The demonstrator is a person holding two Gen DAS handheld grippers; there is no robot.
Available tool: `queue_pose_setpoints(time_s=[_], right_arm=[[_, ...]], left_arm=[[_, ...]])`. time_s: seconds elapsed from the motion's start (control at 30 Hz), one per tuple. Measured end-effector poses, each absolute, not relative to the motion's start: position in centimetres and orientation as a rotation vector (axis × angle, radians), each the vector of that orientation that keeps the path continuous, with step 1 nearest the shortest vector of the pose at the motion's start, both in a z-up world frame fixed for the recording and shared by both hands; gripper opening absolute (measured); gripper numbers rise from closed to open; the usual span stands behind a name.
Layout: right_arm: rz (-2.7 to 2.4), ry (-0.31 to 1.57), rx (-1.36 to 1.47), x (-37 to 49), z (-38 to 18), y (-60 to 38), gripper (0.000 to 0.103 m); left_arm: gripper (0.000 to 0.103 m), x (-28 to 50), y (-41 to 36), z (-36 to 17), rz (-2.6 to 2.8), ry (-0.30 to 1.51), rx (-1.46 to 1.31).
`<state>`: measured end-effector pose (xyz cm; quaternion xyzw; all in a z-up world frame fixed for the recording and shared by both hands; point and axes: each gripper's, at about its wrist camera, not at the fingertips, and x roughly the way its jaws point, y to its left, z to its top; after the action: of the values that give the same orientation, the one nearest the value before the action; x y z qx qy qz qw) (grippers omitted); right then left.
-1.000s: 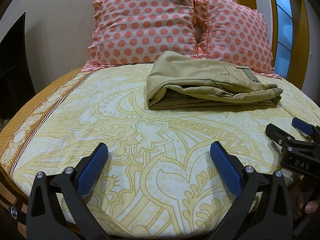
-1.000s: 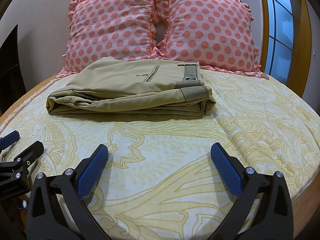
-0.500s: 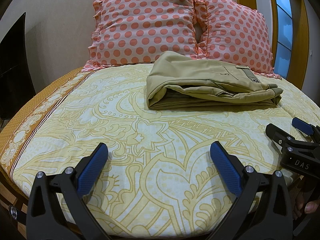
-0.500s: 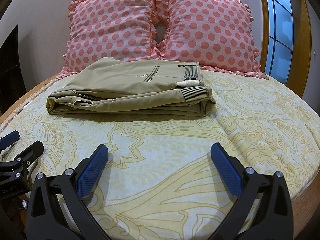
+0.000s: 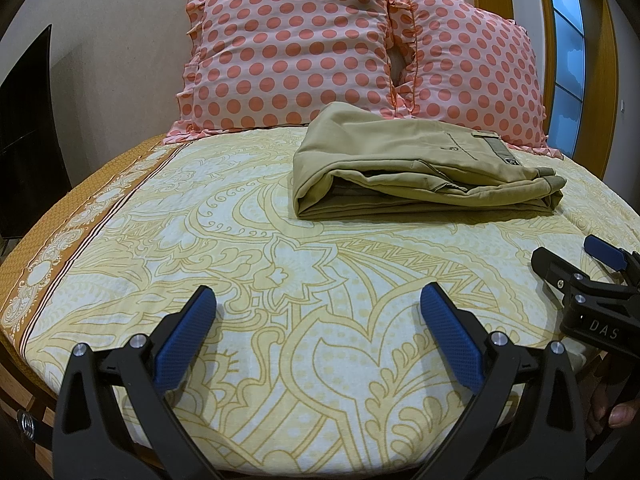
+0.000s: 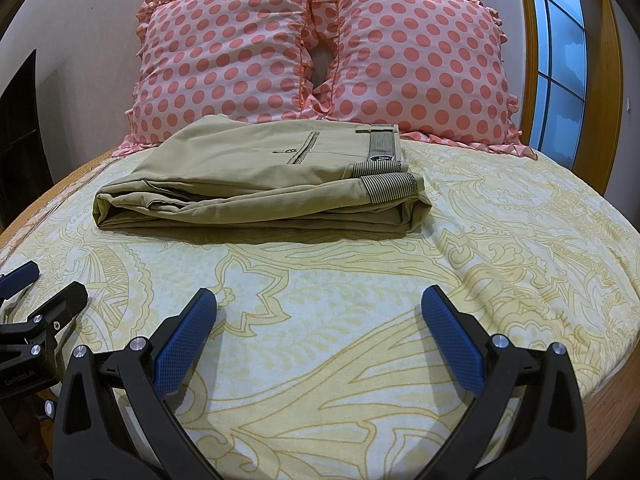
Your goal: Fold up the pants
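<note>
Khaki pants: lie folded into a flat, layered bundle on the bed, toward the head edge, just in front of two polka-dot pillows; whether the far edge touches the pillows I cannot tell.
Long axis: runs side to side across the bed, roughly parallel to the head edge.
Pointing: the striped waistband lining faces the bed's right edge; the rounded fold faces the left edge. The back pocket is on top.
Left gripper: jaws spread wide, holding nothing, low over the foot end of the bed, well apart from the pants.
Right gripper: jaws likewise spread wide and empty, over the foot end, beside the left one.
Task progress: judging by the compact bundle, the fold looks essentially done.
Risk, layers: the near side shows loose, gaping layers at the left fold; a nudge or a one-sided grasp there would likely let the top layers slide and open the stack.
Risk, sheet: the patterned bedsheet is soft; a low approach could pinch it together with the pants and drag the bundle askew.
Risk, waistband: the turned-out corner at the right end could flop open if lifted.
</note>
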<state>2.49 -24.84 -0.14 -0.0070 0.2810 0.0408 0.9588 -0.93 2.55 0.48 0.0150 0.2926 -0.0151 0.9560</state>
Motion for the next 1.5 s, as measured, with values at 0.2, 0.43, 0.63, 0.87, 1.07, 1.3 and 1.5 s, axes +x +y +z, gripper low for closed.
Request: queue_pose_setpoints(time_s=[0.2, 0.43, 0.63, 0.87, 1.07, 1.3, 1.5], right_arm=[[0.083, 0.569, -0.014, 2.49, -0.15, -24.82, 0.102], [0.083, 0.569, -0.014, 2.50, -0.15, -24.83, 0.102], [0.083, 0.568, -0.014, 2.51, -0.14, -24.87, 0.102], [0.082, 0.568, -0.014, 2.54, -0.13, -24.94, 0.102], [0.083, 0.568, -0.014, 2.53, -0.20, -24.86, 0.102], [0.083, 0.568, -0.014, 2.52, -0.17, -24.91, 0.102], [0.083, 0.567, -0.014, 2.52, -0.17, -24.88, 0.102]], left_arm=[[0.101, -0.94, 2.56, 0.41, -0.030, 0.601, 0.029], [0.101, -0.85, 2.76, 0.55, -0.030, 0.597, 0.027], [0.101, -0.94, 2.80, 0.56, -0.030, 0.591, 0.026], [0.101, -0.95, 2.79, 0.57, -0.031, 0.592, 0.026], [0.101, -0.97, 2.73, 0.59, -0.029, 0.593, 0.026], [0.101, -0.91, 2.72, 0.57, -0.029, 0.602, 0.026], [0.101, -0.86, 2.73, 0.59, -0.031, 0.600, 0.028]])
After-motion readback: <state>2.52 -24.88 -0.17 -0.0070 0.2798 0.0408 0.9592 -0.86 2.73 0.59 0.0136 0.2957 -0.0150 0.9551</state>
